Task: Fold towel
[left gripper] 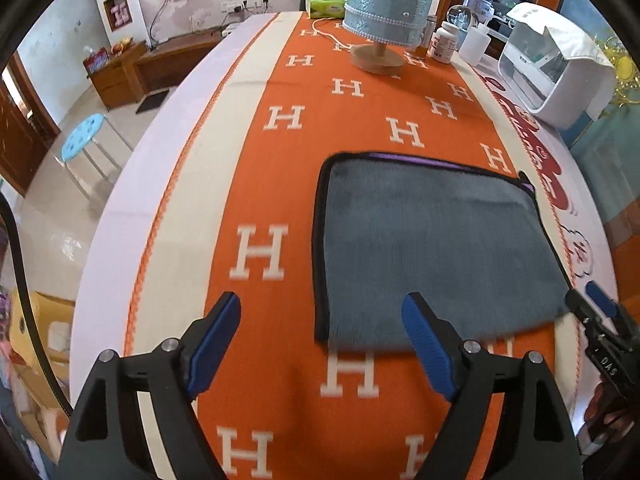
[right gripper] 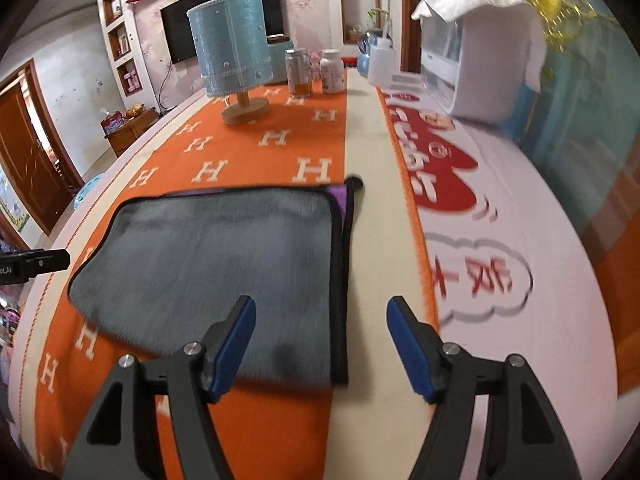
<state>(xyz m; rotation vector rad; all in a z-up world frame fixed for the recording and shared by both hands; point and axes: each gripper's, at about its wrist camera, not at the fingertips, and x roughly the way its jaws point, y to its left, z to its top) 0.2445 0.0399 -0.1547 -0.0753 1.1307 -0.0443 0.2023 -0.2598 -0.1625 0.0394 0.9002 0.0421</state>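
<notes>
A grey towel with black edging lies folded flat on the orange H-patterned cloth; a purple underside shows at its far edge. It also shows in the right wrist view. My left gripper is open and empty, hovering at the towel's near left corner. My right gripper is open and empty above the towel's near right corner. The right gripper also shows at the right edge of the left wrist view.
A blue-shaded lamp on a wooden base stands at the table's far end with a can, a white bottle and a squeeze bottle. A white appliance draped with a cloth is at the right. A tissue pack lies far back.
</notes>
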